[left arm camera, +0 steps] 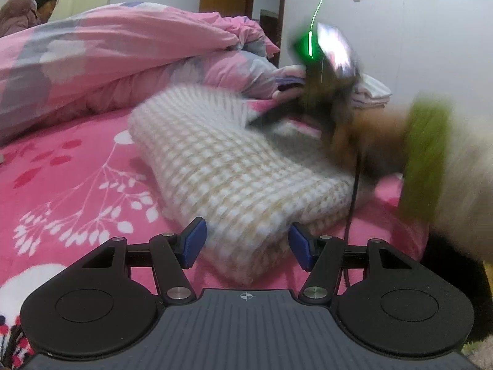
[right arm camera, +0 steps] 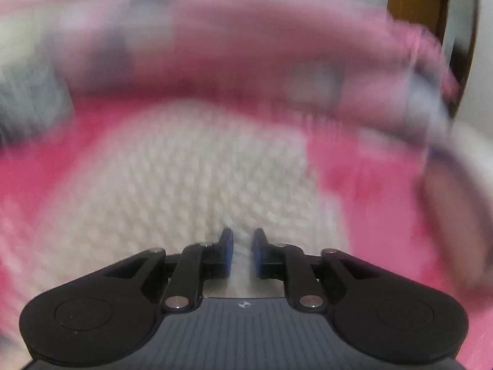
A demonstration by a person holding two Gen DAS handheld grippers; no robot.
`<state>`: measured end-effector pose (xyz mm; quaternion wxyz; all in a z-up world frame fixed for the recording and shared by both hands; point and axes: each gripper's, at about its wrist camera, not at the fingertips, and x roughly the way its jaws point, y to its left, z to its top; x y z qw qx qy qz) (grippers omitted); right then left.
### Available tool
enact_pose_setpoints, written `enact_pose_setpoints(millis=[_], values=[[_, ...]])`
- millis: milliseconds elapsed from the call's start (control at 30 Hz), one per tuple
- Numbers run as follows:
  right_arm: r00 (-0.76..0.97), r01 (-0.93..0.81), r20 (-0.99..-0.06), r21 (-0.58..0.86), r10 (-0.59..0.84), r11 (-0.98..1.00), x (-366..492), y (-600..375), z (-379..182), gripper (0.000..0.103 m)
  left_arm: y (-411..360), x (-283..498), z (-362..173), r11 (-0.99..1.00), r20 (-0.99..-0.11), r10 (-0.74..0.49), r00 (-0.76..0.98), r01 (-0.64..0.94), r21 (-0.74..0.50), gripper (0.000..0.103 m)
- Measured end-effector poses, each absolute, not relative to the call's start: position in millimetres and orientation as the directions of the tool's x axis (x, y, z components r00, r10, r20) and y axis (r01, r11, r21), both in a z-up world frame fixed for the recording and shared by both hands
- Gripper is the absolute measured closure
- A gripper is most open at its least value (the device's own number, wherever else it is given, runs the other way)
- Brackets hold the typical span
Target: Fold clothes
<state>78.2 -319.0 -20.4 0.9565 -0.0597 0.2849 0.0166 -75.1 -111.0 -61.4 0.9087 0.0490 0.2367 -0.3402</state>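
Okay, my left gripper (left arm camera: 246, 243) straddles the folded knit sweater (left arm camera: 234, 166) lower centre, jaws spread; right gripper (right arm camera: 242, 252) narrowly parted, blurred, grip unclear.

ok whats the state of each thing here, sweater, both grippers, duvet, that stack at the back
knit sweater: folded into a thick bundle, lying on the pink bedsheet
left gripper: jaws around the sweater's near end, grip unclear
right gripper: nearly closed, a bit of sweater knit between the pads, blurred
duvet: bunched up, unfolded
folded clothes: stacked behind the sweater
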Motion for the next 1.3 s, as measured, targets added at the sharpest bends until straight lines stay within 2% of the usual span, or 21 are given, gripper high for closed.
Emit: enact_pose_setpoints(millis=[33,100,133,267,400,533,633,700,767,933,1100,1267,1300], values=[[0.825,-0.053,-0.566,-0.097,-0.011,0.994,82.7,-326.7,-40.1,0.090,-109.5,-74.8,-59.9,0.766,-0.474,-0.591,0.653,0.639,-0.074,0.045],[0.817,-0.023,-0.575,0.023,0.032,0.999,80.8,-344.9,-28.3,0.090,-97.8,-72.4,-54.1,0.767,-0.476,-0.602,0.641,0.629,-0.124,0.045],[0.817,-0.023,-0.575,0.033,0.038,0.999,80.2,-349.4,-30.6,0.089,-90.5,-71.6,-50.0,0.766,-0.467,-0.613,0.637,0.625,-0.152,0.045],[0.833,-0.019,-0.552,0.048,0.042,0.999,74.5,-352.4,-33.3,0.089,-68.7,-66.2,-15.9,0.776,-0.368,-0.624,0.689,0.601,-0.190,0.045],[0.847,-0.009,-0.530,0.062,0.040,0.998,71.5,-350.5,-35.0,0.088,-79.0,-39.3,15.8,0.788,-0.289,-0.612,0.736,0.595,-0.157,0.046],[0.851,-0.010,-0.522,0.098,0.060,0.995,72.1,-354.1,-34.3,0.088,-117.0,-0.8,19.7,0.807,-0.307,-0.573,0.760,0.588,-0.052,0.053],[0.858,-0.005,-0.509,0.130,0.071,0.991,71.3,-358.0,-35.9,0.088,-144.8,29.6,4.6,0.809,-0.396,-0.547,0.737,0.587,-0.027,0.057],[0.860,-0.005,-0.504,0.150,0.081,0.989,70.5,-360.9,-37.2,0.088,-158.9,48.0,-22.7,0.820,-0.499,-0.498,0.710,0.572,-0.006,0.057],[0.861,-0.006,-0.501,0.175,0.094,0.985,71.1,-364.2,-38.4,0.088,-160.4,44.6,-36.1,0.820,-0.481,-0.489,0.728,0.572,0.033,0.057],[0.862,-0.010,-0.495,0.196,0.108,0.980,70.6,-366.8,-38.6,0.088,-159.8,40.6,-35.6,0.826,-0.482,-0.482,0.731,0.563,0.027,0.056],[0.840,-0.017,-0.534,0.150,0.095,0.989,73.5,-358.2,-16.1,0.085,-156.4,42.3,-37.6,0.834,-0.469,-0.483,0.739,0.552,0.010,0.056],[0.898,-0.155,-0.395,0.124,0.192,0.980,68.7,-336.0,39.8,0.085,-153.4,43.0,-40.4,0.833,-0.452,-0.499,0.740,0.553,-0.013,0.056],[0.888,-0.184,-0.405,0.119,0.217,0.976,75.5,-329.6,38.4,0.085,-152.7,42.7,-41.0,0.832,-0.448,-0.502,0.740,0.554,-0.016,0.056]])
